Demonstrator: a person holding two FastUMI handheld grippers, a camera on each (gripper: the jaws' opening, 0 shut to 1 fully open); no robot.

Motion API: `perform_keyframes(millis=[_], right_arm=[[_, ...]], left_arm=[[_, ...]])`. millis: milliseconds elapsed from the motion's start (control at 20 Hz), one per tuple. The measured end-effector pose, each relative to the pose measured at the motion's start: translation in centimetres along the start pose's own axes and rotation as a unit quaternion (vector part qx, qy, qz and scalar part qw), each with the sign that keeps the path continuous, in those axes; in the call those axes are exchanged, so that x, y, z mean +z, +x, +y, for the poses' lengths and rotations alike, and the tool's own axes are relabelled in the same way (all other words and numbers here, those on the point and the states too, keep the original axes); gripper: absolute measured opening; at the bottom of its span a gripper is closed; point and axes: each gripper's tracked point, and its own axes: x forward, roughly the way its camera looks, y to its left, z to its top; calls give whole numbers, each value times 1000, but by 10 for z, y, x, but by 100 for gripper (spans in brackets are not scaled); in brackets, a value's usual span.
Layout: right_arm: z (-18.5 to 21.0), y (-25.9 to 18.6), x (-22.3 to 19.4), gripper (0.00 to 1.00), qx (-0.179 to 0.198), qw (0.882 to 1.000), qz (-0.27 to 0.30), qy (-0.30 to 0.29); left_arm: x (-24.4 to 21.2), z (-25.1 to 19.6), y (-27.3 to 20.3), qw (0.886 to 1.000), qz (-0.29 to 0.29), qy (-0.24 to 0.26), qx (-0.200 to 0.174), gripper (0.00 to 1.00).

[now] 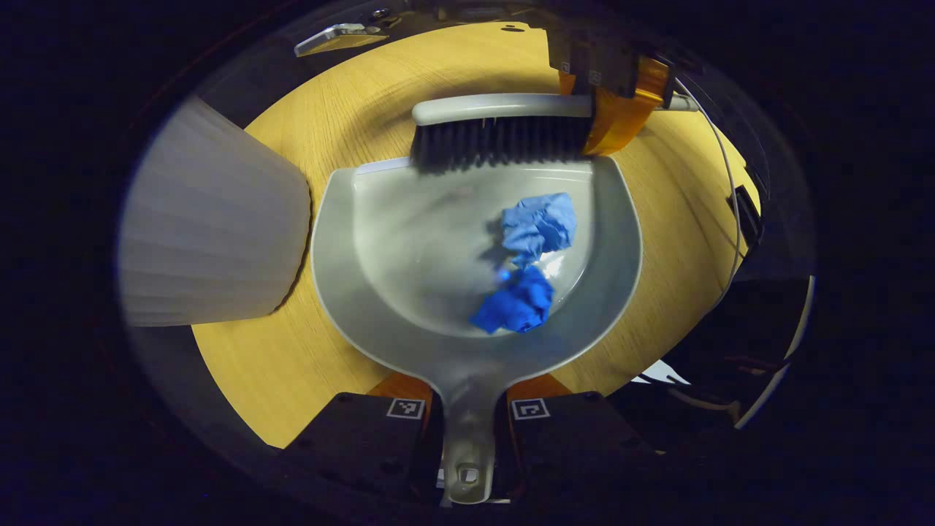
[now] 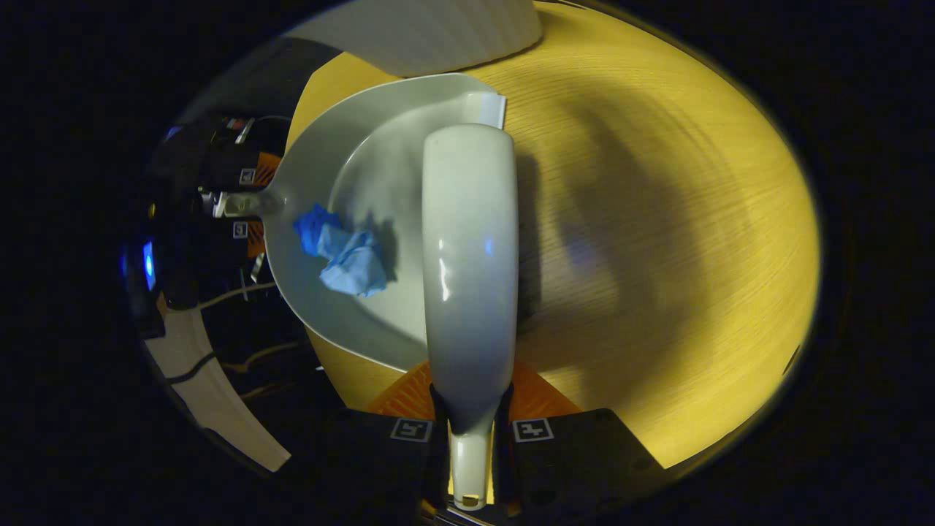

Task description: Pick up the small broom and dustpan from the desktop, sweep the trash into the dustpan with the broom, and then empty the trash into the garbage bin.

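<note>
Black gripper (image 1: 467, 409) blocks, square markers

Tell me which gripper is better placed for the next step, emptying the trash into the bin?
Left. The left gripper grips the dustpan by its handle, with the blue trash inside and the garbage bin beside it. The right gripper holds the broom.

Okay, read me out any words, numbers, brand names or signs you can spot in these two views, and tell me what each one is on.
None can be read.
Square black-and-white marker tags on the left gripper hold patterns, not text.
The same kind of tags sit on the right gripper.
The dustpan, broom and blue paper wads bear no visible print.
</note>
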Motion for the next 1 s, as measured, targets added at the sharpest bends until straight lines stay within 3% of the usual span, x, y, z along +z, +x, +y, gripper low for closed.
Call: perform_keyframes(millis=[100, 250, 350, 500, 650, 800, 900, 1000], right_arm=[[-2, -15, 1, 25, 42, 995, -64, 60], [8, -33, -12, 25, 91, 975, -154, 130], [9, -37, -9, 25, 115, 953, -220, 173], [12, -59, -8, 25, 138, 908, -331, 218], [8, -84, -18, 24, 141, 859, -431, 236], [-10, -87, -36, 24, 100, 827, -491, 255], [-17, -77, -46, 24, 96, 811, -513, 264], [-25, -53, -53, 24, 88, 808, -519, 265]], left_arm=[[2, -1, -1, 1000, -11, -16, 4, 27], [9, 0, -4, 999, -44, -19, 12, 27], [14, 1, -5, 997, -76, -7, 16, 27], [19, 3, -5, 993, -116, 6, 33, 27], [22, 5, 0, 986, -161, 10, 46, 27], [31, 9, -1, 974, -211, 11, 76, 27], [40, 18, -4, 962, -248, 15, 112, 27], [51, 28, -12, 949, -280, 4, 143, 27]])
